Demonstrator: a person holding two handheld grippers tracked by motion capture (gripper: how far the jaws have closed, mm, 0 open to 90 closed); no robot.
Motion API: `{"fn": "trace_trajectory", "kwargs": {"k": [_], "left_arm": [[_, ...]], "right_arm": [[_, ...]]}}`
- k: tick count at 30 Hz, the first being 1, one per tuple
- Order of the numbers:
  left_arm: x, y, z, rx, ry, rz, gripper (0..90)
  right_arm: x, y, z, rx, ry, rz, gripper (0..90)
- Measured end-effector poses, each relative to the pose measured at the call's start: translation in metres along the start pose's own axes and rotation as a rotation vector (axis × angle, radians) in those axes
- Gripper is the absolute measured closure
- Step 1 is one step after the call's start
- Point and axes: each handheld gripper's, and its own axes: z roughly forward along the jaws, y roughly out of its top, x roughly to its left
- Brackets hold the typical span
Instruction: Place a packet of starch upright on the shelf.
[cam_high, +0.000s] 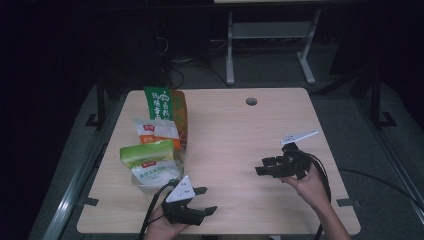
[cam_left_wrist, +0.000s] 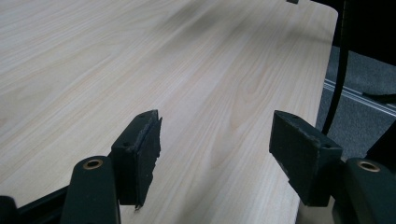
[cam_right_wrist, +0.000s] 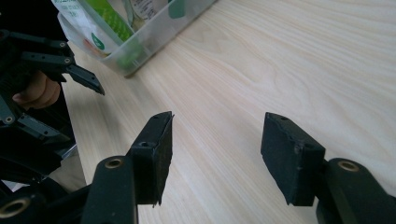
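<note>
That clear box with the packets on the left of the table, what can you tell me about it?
The clear plastic box is a long, shallow, see-through tub standing flat near the table's left edge. Upright snack packets fill it in a row: green and white ones, with an orange one behind. No tool touches it; the left tool sits just beside its near end.

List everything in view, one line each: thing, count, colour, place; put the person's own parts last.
table: one, light wood, centre of the high view.
cable hole: one, grey, far edge of the table.
clear plastic bin: one, transparent, left side of the table.
snack bags: at least three, green, white and orange, standing in the bin.
desk frame: one, grey, on the floor beyond the table.
left gripper: one, black, near edge beside the bin, jaws open, nothing between them.
right gripper: one, black, right side, jaws open, nothing between them.
hands: two, holding the grippers.
</note>
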Motion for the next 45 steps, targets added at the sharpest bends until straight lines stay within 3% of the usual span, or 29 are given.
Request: {"fn": "trace_trajectory", "kwargs": {"k": [24, 45], "left_arm": [[0.002, 0.0, -0.001, 0.009, 0.002, -0.001, 33.1], [0.001, -0.002, 0.002, 0.007, -0.004, -0.016, 32.8]], "right_arm": [[-0.009, -0.048, -0.016, -0.019, -0.028, 0.056, 43.1], [0.003, -0.074, -0.023, -0.039, -0.053, 0.056, 42.3]]}}
